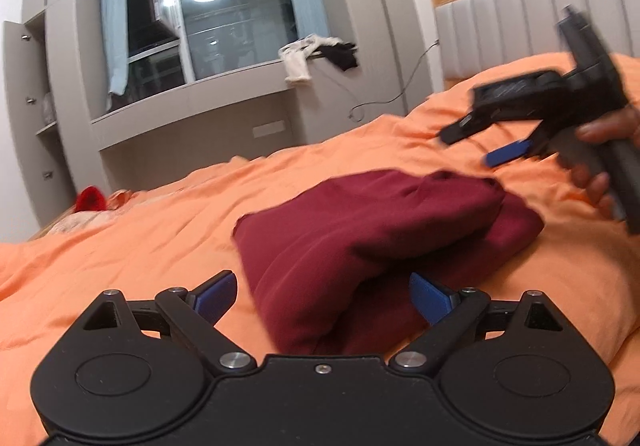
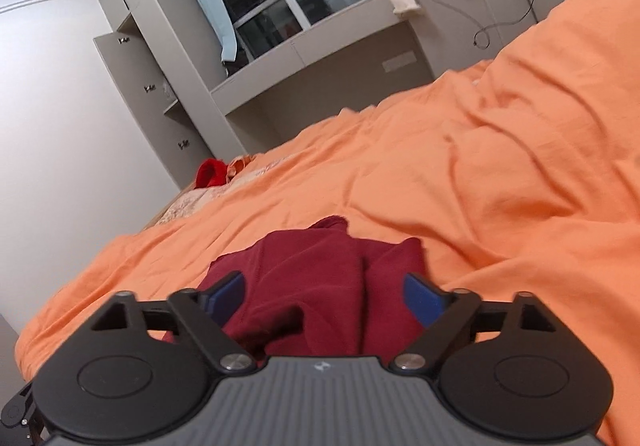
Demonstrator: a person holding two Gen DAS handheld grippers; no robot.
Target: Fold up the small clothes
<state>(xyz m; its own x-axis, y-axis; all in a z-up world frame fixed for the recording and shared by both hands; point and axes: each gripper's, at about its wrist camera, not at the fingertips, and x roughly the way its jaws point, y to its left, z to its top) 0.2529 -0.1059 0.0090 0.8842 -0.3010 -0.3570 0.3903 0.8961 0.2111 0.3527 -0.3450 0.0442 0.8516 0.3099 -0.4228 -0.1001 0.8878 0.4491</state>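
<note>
A dark red garment [image 1: 372,242] lies folded in a loose bundle on the orange bed cover [image 1: 120,246]. My left gripper [image 1: 322,296] is open, its blue fingertips [image 1: 216,292] spread just above the near edge of the garment, holding nothing. In the left wrist view my right gripper [image 1: 480,144] hovers above the bed past the garment's far right corner, held by a hand, blurred. In the right wrist view my right gripper [image 2: 324,298] is open over the garment [image 2: 320,278], holding nothing.
A red item [image 1: 91,198] lies at the far end of the bed. The padded headboard [image 1: 520,18] stands at the right. A grey cabinet wall with a window ledge [image 1: 192,94] holds white and black clothes [image 1: 316,56]. A cable [image 1: 384,98] hangs by the wall.
</note>
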